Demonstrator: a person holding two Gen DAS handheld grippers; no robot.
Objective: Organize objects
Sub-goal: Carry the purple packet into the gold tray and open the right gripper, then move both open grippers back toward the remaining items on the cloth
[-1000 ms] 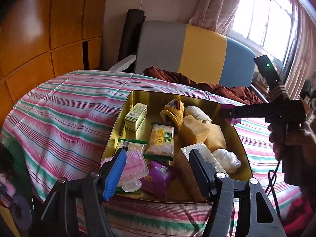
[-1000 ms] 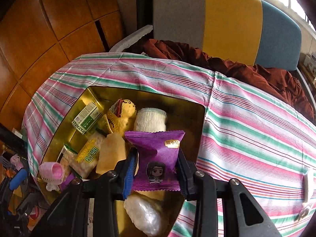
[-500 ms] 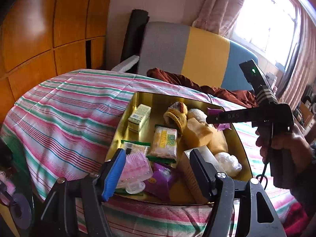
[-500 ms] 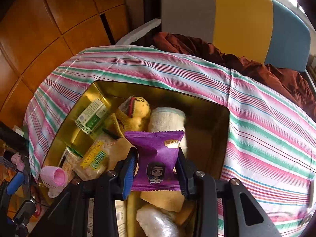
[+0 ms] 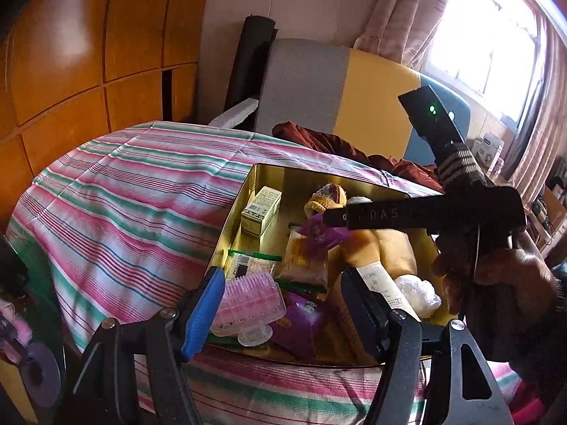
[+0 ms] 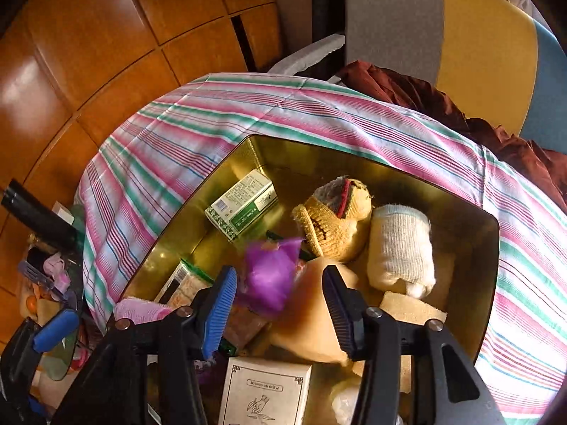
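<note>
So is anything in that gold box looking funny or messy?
Yes. The purple packet is a blur just ahead of the right gripper, whose jaws have just been opening, so it seems to be dropping loose into the gold box. Everything else lies jumbled there: the green carton sits tilted beside the knitted toy.

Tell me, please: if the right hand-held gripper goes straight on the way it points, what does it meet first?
Probably the purple snack packet, blurred just beyond the right hand-held gripper, whose jaws have just been opening. Below it lie packets in the gold tin; depth is uncertain.
</note>
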